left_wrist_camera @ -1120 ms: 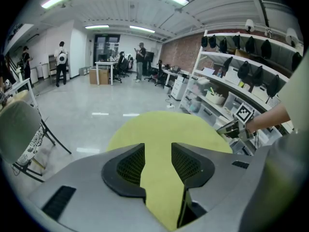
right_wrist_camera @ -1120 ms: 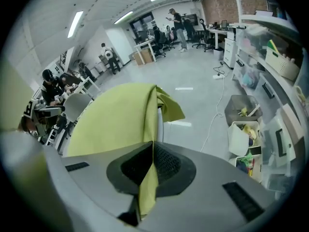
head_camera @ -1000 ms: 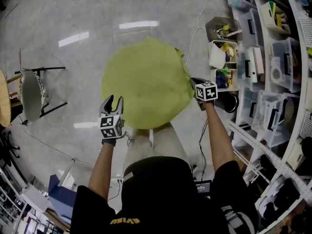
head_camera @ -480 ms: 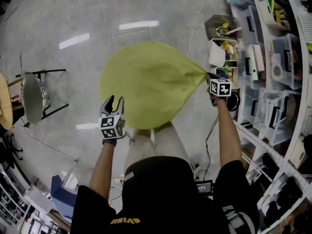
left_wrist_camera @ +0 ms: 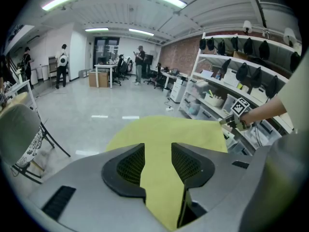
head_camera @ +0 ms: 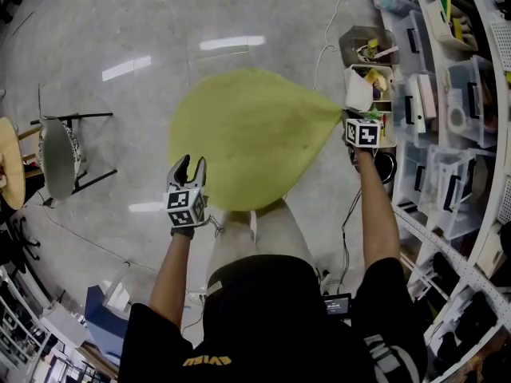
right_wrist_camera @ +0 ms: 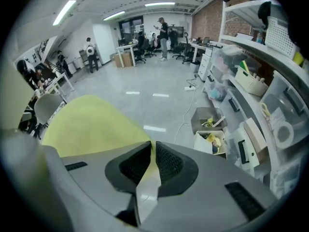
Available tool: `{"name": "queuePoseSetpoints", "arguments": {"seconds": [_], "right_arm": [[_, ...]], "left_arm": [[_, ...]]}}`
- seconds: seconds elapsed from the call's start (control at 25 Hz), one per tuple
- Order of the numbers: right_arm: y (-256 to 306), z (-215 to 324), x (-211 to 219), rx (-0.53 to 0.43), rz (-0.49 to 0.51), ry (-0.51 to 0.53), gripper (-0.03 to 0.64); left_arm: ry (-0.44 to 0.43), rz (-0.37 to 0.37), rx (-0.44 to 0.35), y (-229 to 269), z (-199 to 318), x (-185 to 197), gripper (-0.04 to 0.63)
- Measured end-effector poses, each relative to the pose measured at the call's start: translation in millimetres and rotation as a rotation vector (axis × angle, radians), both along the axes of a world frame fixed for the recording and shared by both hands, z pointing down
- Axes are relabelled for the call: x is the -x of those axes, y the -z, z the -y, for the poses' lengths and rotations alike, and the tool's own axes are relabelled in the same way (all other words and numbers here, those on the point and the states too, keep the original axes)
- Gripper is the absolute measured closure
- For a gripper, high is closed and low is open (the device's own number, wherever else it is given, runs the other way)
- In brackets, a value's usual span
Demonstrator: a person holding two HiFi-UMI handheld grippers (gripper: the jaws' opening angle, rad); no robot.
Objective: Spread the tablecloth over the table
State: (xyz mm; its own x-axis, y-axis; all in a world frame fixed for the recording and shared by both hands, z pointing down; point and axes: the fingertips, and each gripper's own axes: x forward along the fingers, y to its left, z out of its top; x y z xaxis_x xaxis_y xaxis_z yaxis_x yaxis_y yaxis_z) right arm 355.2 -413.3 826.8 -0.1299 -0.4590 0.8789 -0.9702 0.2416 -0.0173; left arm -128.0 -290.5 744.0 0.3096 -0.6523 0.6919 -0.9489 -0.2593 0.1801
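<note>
A yellow-green tablecloth [head_camera: 247,134] lies over a round table, and its right edge is drawn out to a point. My right gripper [head_camera: 349,120] holds that point near the shelves. Its jaws are opening, and in the right gripper view [right_wrist_camera: 153,163] the cloth's edge [right_wrist_camera: 91,124] still sits pinched in the narrow gap. My left gripper [head_camera: 187,164] hangs open at the cloth's near left edge. In the left gripper view [left_wrist_camera: 158,163] the cloth [left_wrist_camera: 169,129] shows through the wide gap, and the pads do not press on it. The table itself is hidden.
Shelves with plastic bins [head_camera: 447,94] line the right side, close to my right gripper. Open boxes of odds and ends [head_camera: 367,46] stand on the floor beside them, with a cable [head_camera: 323,38] trailing past. A chair [head_camera: 56,154] stands at the left. People [left_wrist_camera: 62,64] stand far off.
My right gripper has moved right toward the shelves with the cloth's edge, stretching the bunched right side out to a point. The left gripper has stayed in place.
</note>
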Motion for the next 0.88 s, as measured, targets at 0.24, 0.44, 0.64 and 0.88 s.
{"name": "queuePoseSetpoints", "arguments": {"seconds": [0.24, 0.44, 0.64, 0.88], "right_arm": [[26.7, -28.3, 10.2, -0.084, 0.058, -0.119, 0.579], [77.8, -89.4, 91.9, -0.172, 0.212, -0.058, 0.586], [167.8, -150.6, 171.8, -0.354, 0.264, -0.028, 0.615], [265.6, -195.0, 209.7, -0.549, 0.334, -0.008, 0.615]], "left_arm": [[0.019, -0.023, -0.046, 20.9, -4.8, 9.6, 0.410], [0.032, -0.077, -0.159, 67.1, -15.2, 17.2, 0.412], [0.037, -0.179, -0.347, 140.8, -44.4, 23.3, 0.444], [0.026, -0.203, -0.497, 204.7, -91.6, 24.5, 0.499]]}}
